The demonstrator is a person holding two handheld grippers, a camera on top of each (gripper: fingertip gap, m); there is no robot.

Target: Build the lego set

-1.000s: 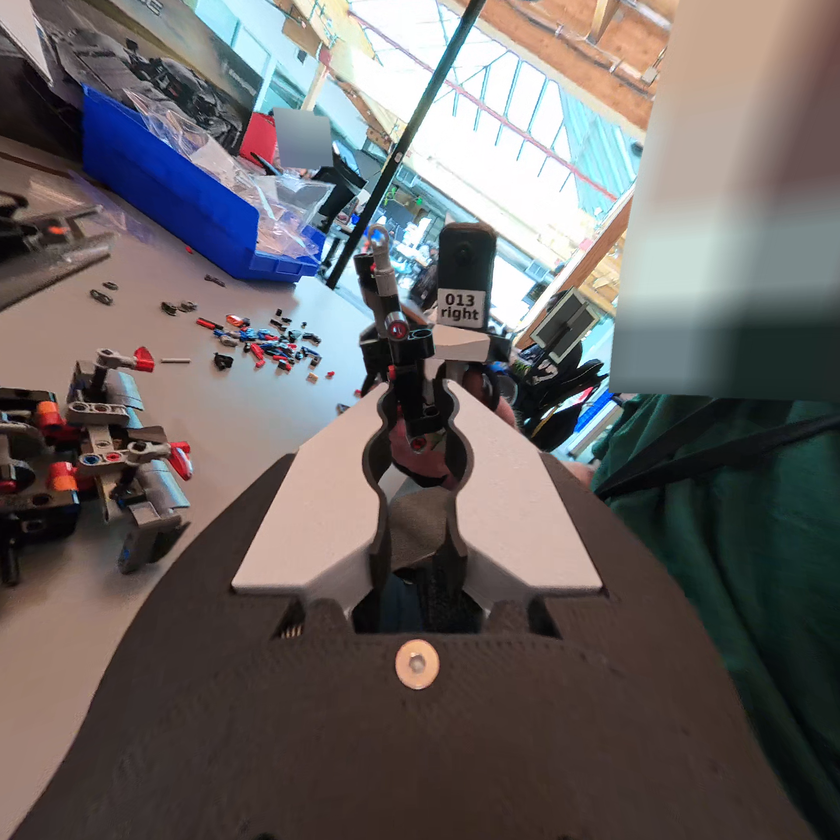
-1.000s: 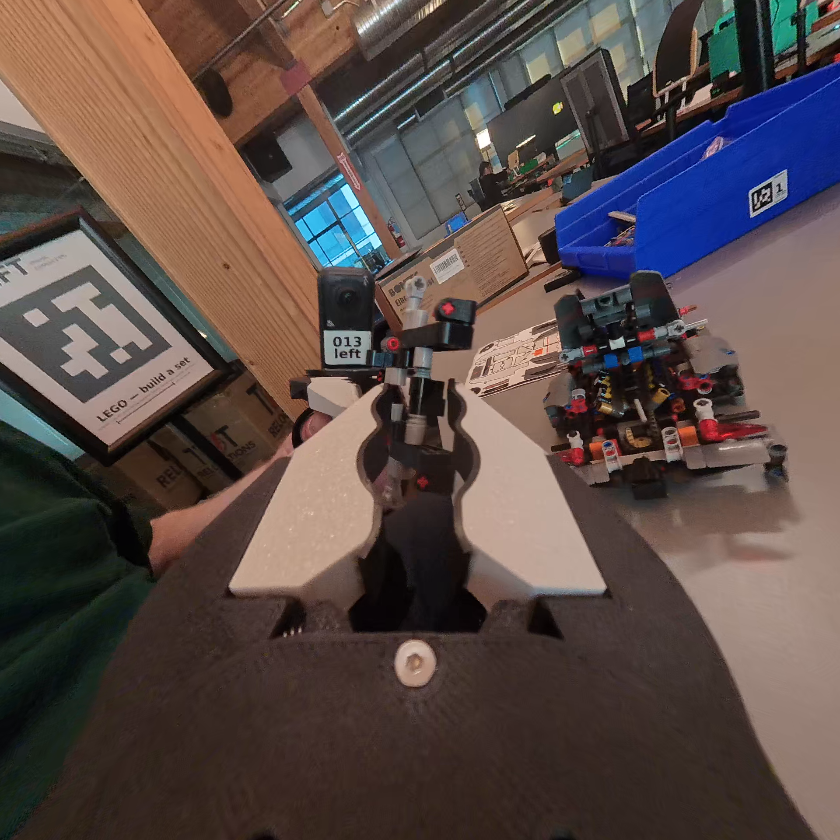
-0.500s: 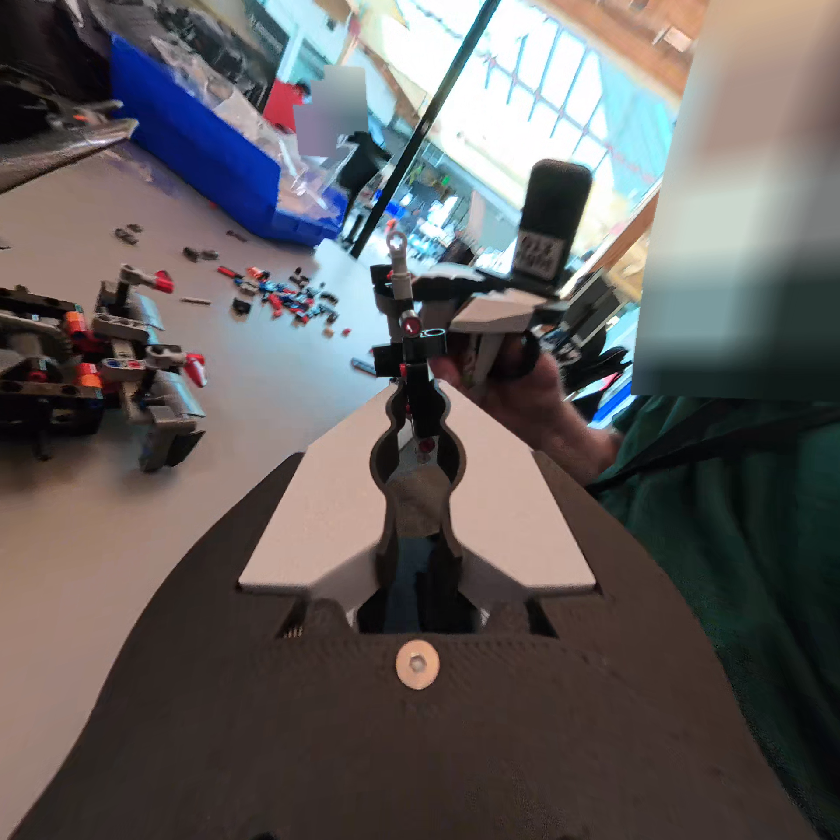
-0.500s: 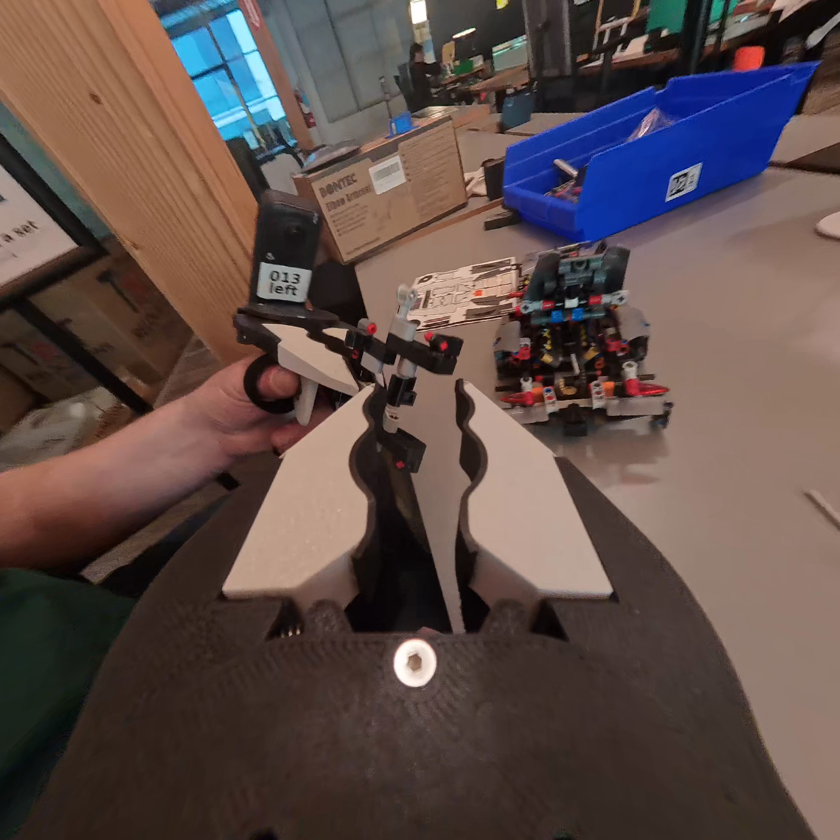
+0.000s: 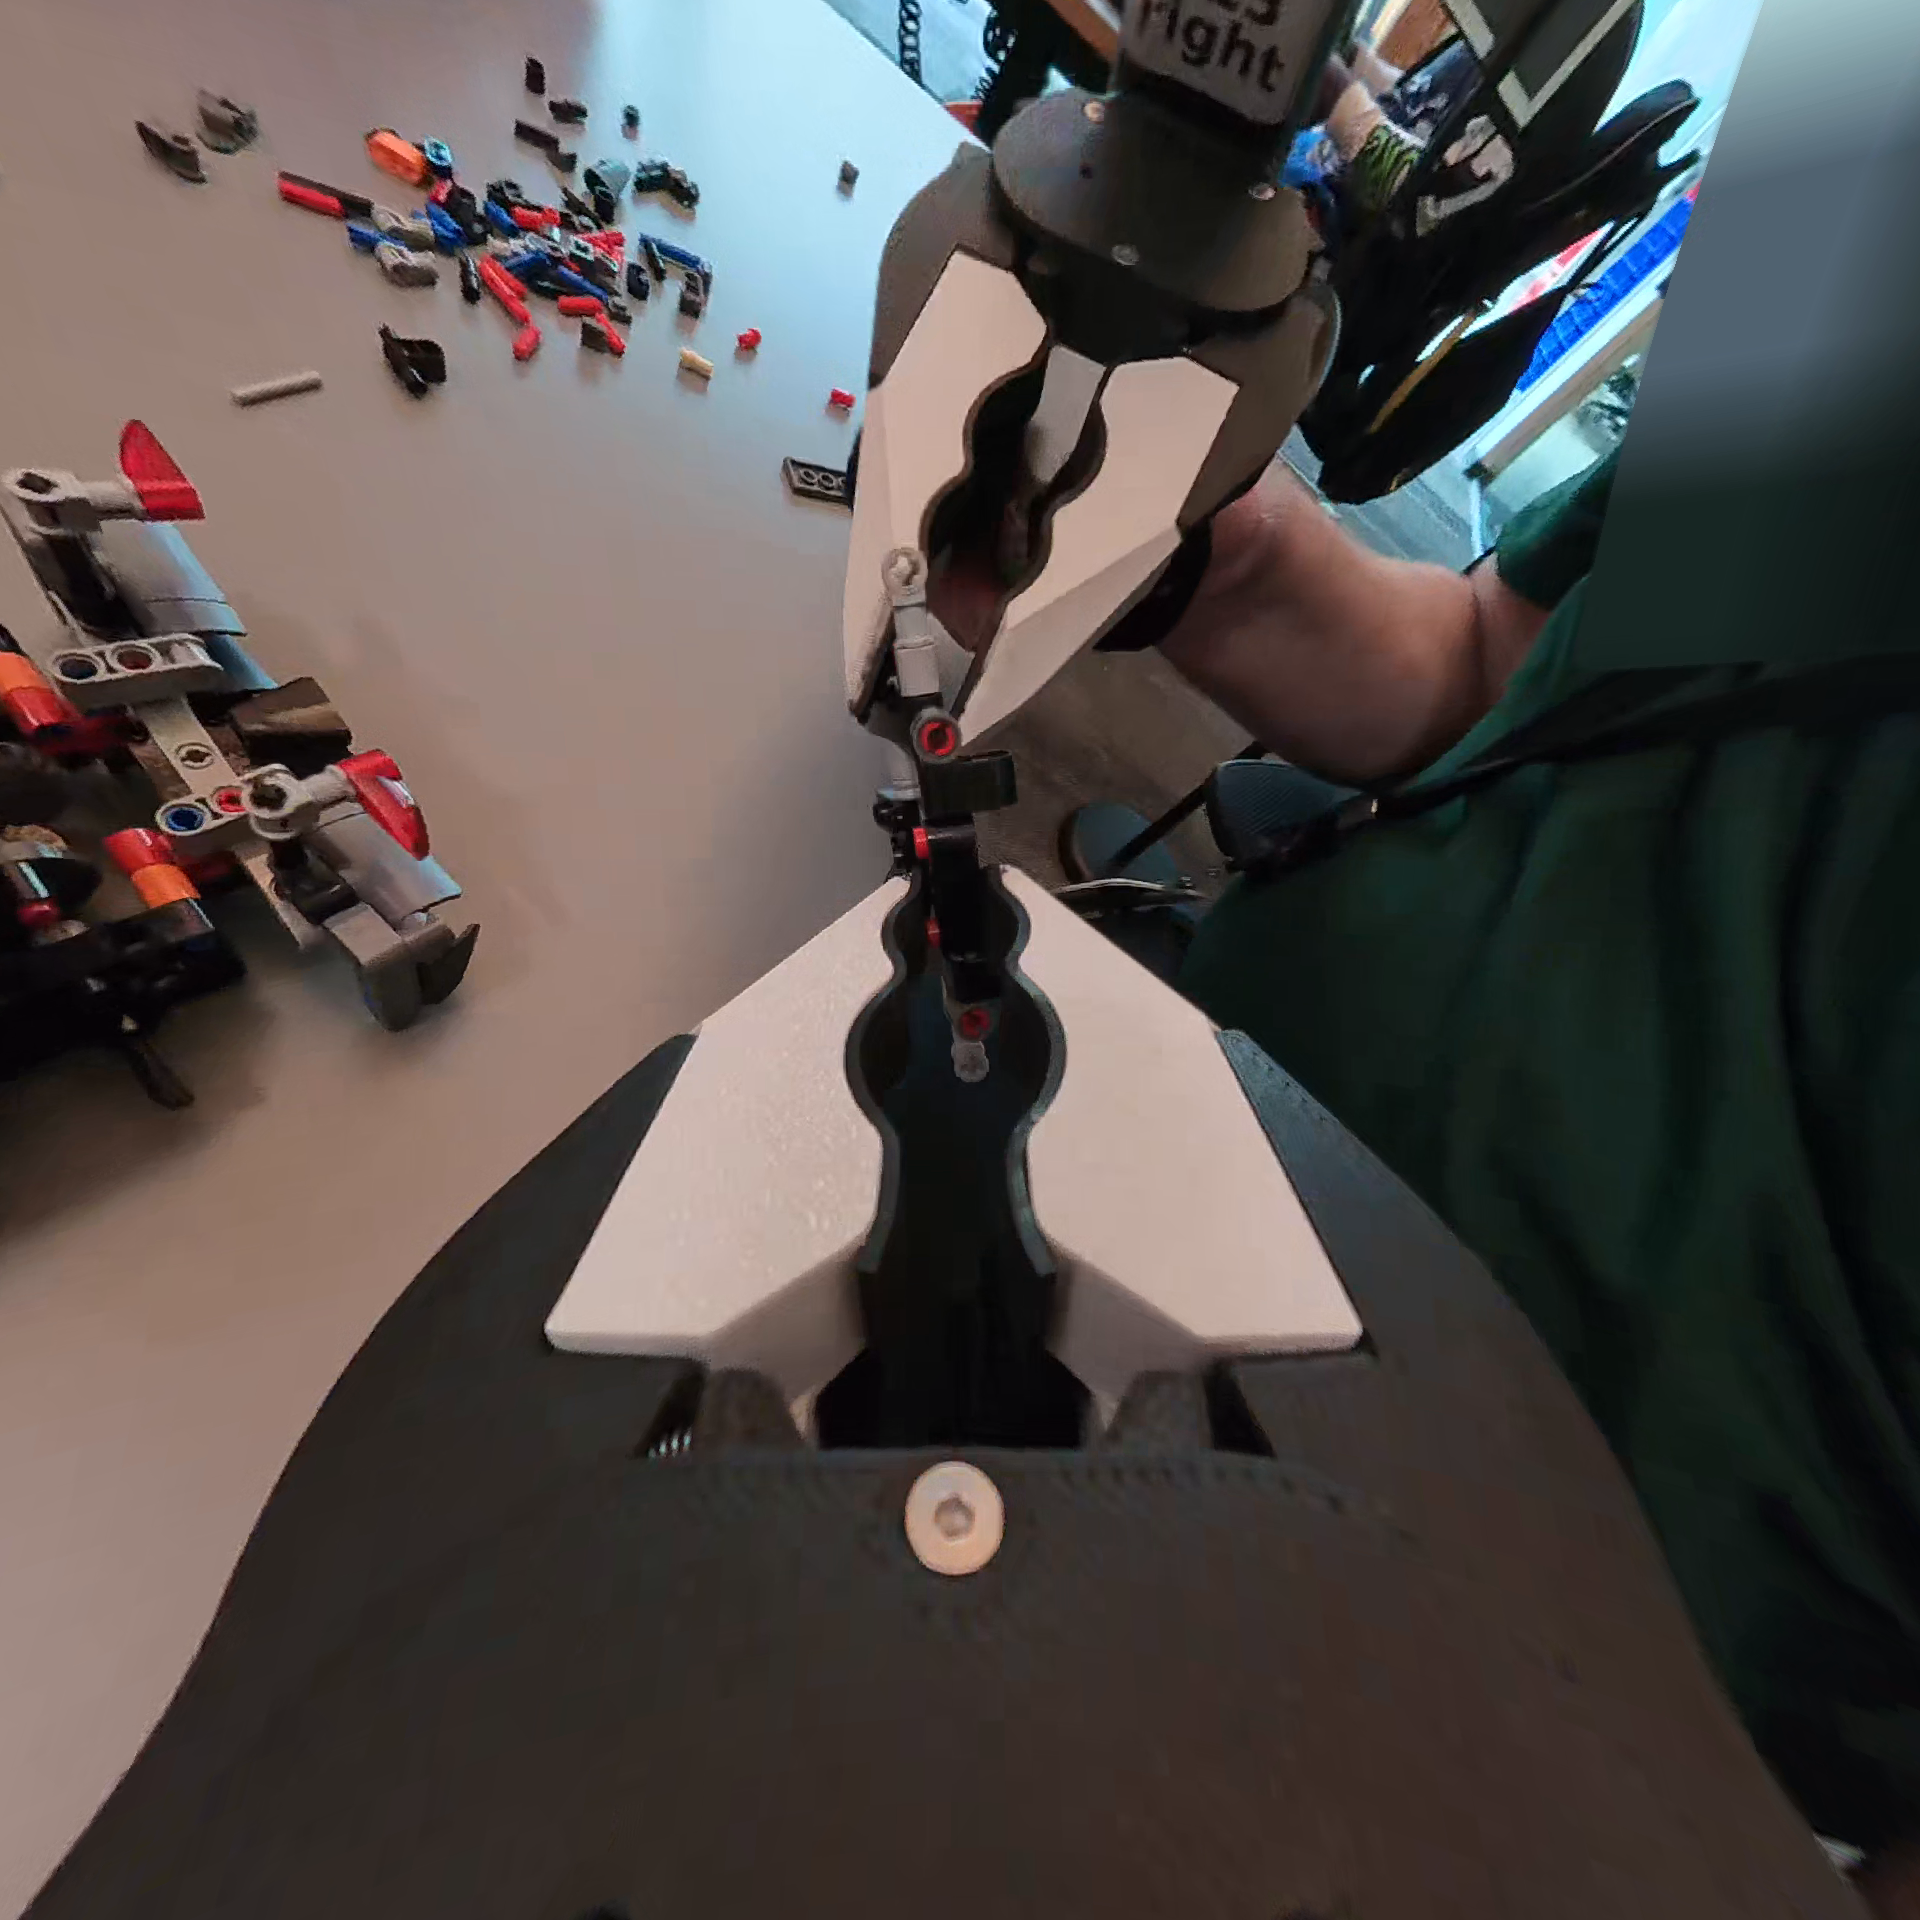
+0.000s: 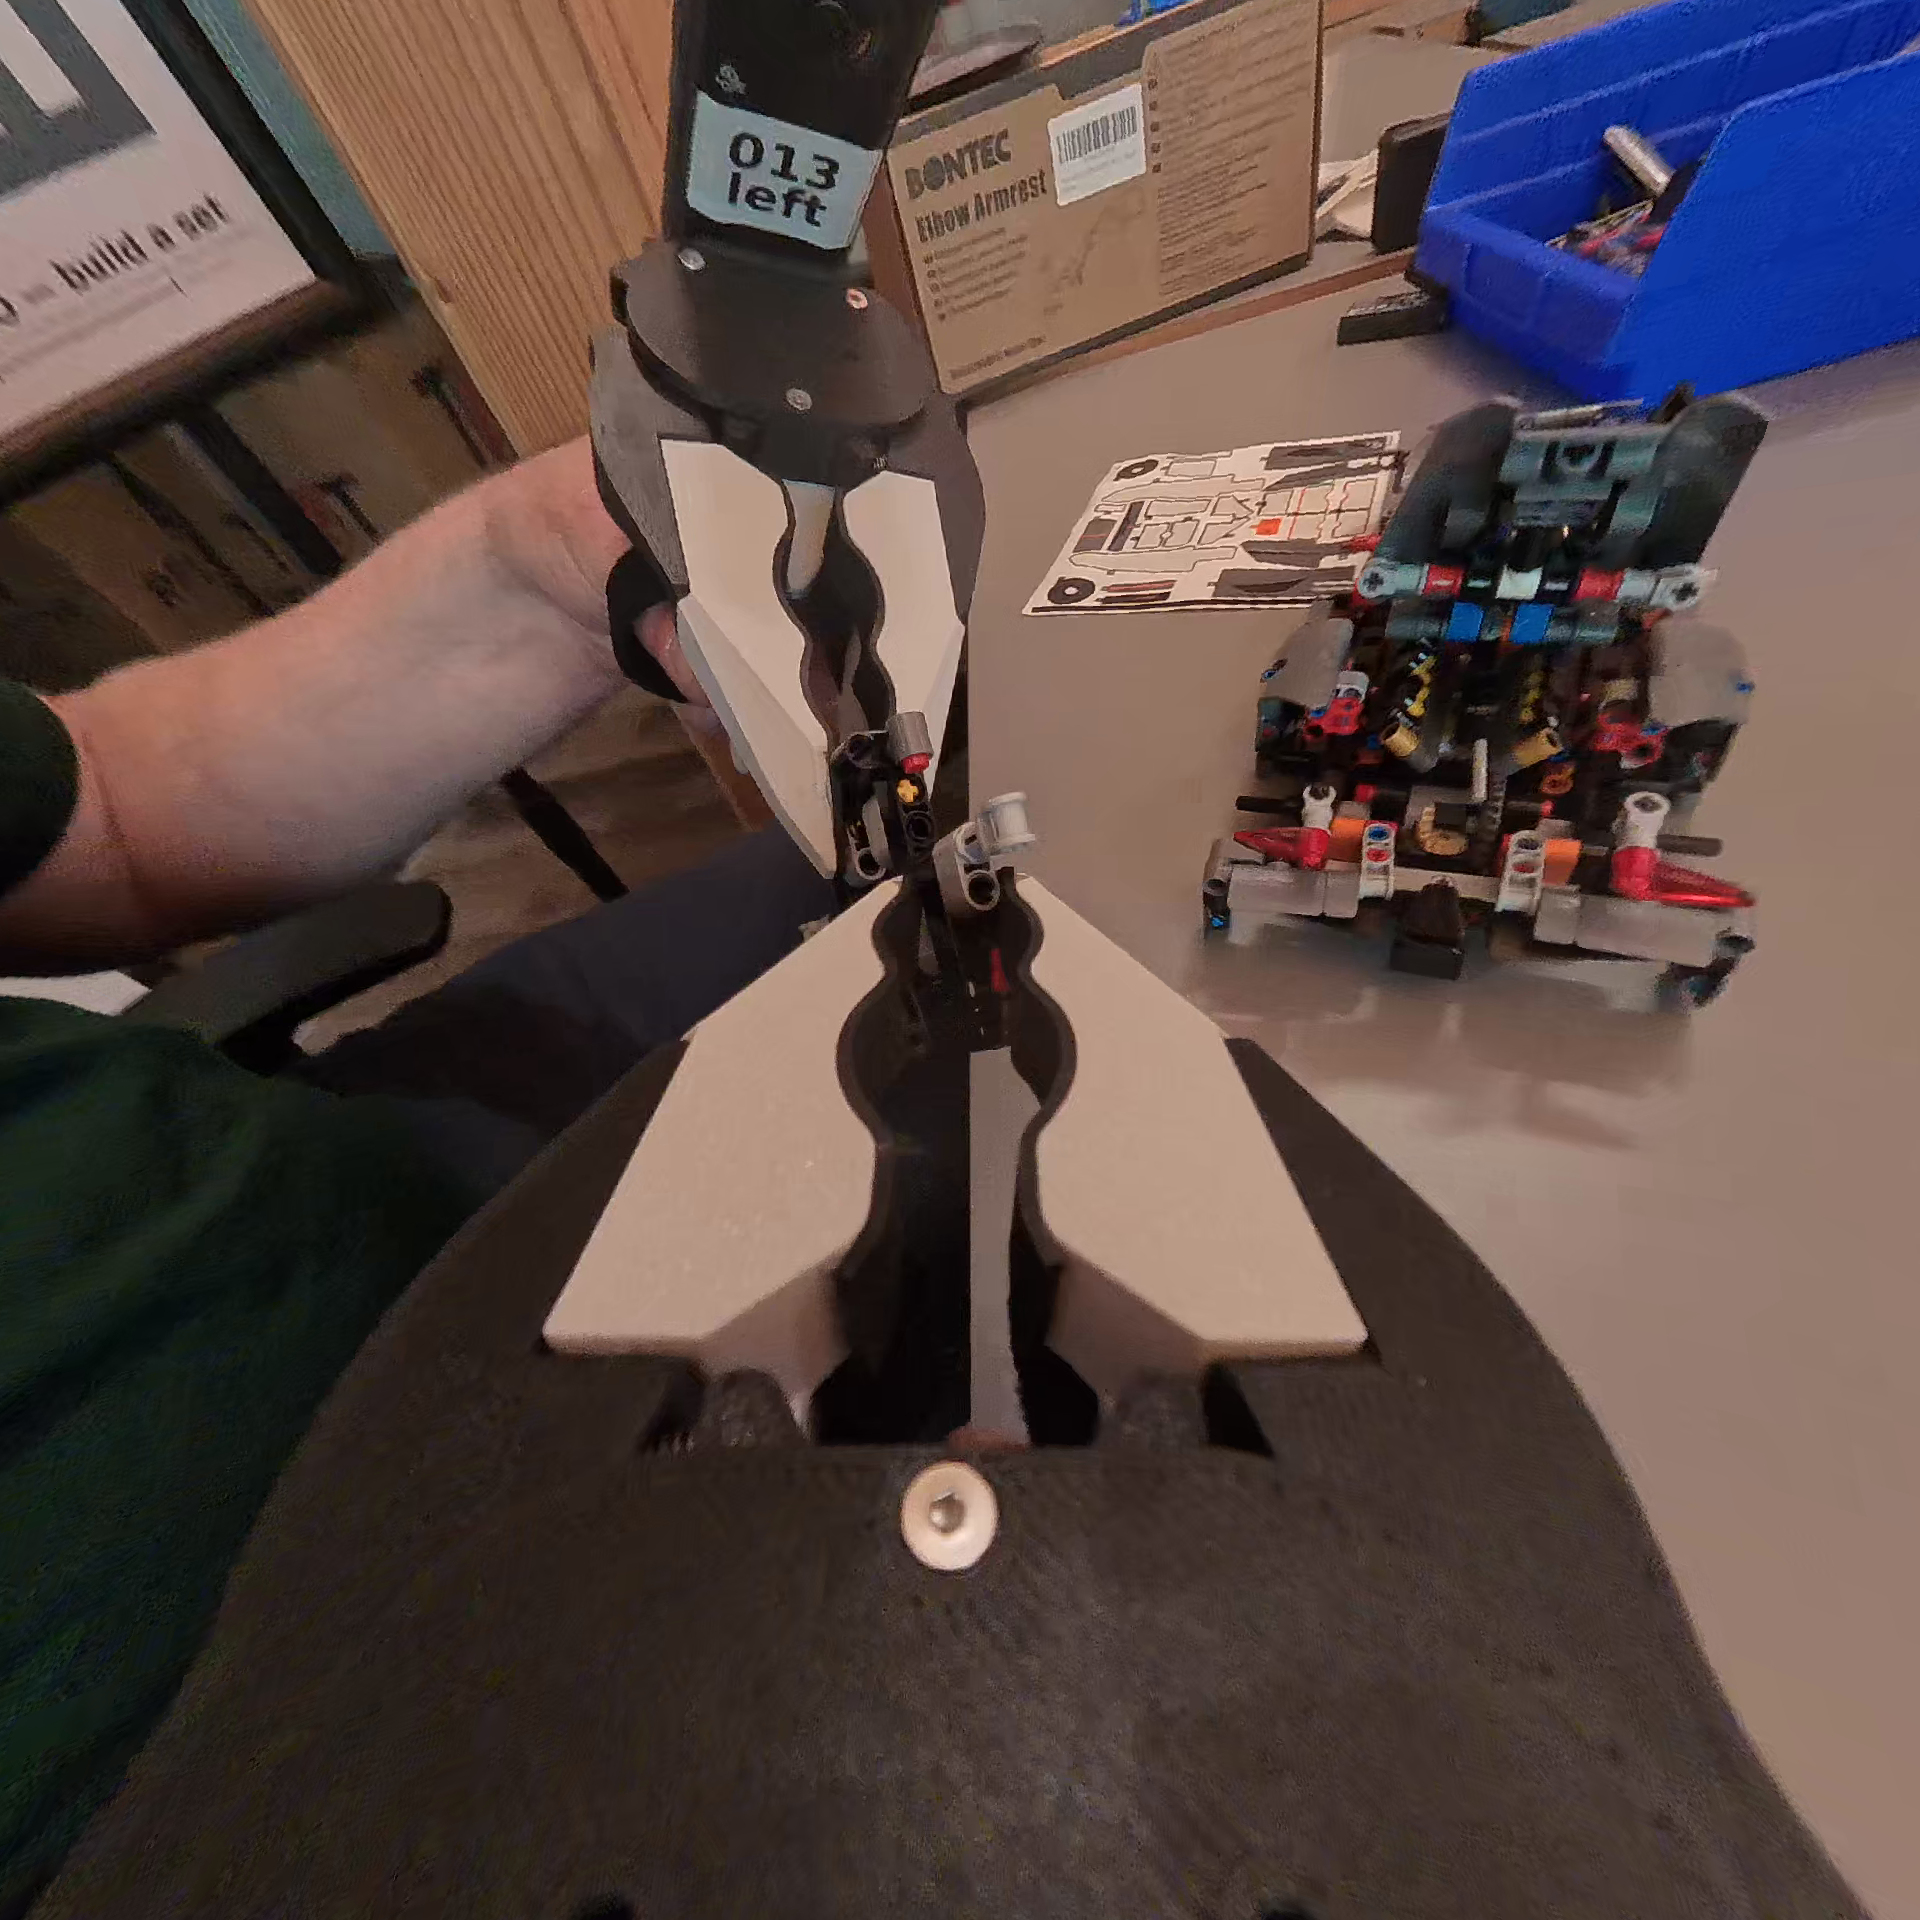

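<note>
A small Lego sub-assembly (image 5: 951,790) of black beams, red pins and a grey rod hangs in the air between my two grippers, off the table's near edge. My left gripper (image 5: 951,899) is shut on its lower black beam. My right gripper (image 6: 956,894) meets it tip to tip and is shut on the other end, next to a grey connector (image 6: 982,842). The right gripper also shows in the left wrist view (image 5: 914,717), pointing down. The left gripper shows in the right wrist view (image 6: 862,852). The partly built car chassis (image 6: 1486,779) stands on the grey table (image 6: 1662,1247); it also shows in the left wrist view (image 5: 208,831).
Several loose Lego pieces (image 5: 520,239) lie scattered on the table (image 5: 623,623) beyond the chassis. A sticker sheet (image 6: 1216,520), a blue bin (image 6: 1714,208) and a cardboard box (image 6: 1101,187) lie behind it. A person in a green top (image 5: 1558,1143) holds both grippers. Left and right tips are no more than a few centimetres apart.
The right gripper was open half a second ago and is now shut on the sub-assembly's far end. Both grippers have tilted down and now meet tip to tip.
</note>
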